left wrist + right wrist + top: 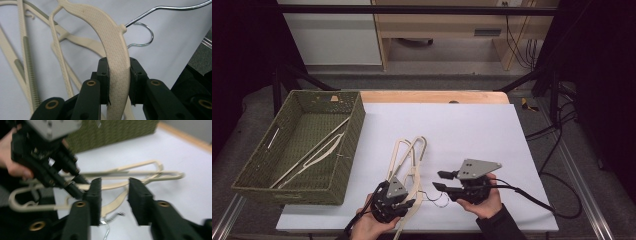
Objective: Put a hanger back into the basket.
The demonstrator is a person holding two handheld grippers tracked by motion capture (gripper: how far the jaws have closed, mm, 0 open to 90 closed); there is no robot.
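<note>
Item count, present state:

- Woven basket: one, green, at table left.
- Cream hangers inside basket: at least one; exact count cannot be resolved.
- Cream hangers on white sheet: overlapping pile, at least two, possibly three; outlines cross, exact count not resolvable.
- Metal hooks: two visible in left gripper view.
- White sheet: one.
- Handheld grippers: two, left gripper, right gripper.
- Grey three-cornered plates: two, one per gripper.
</note>
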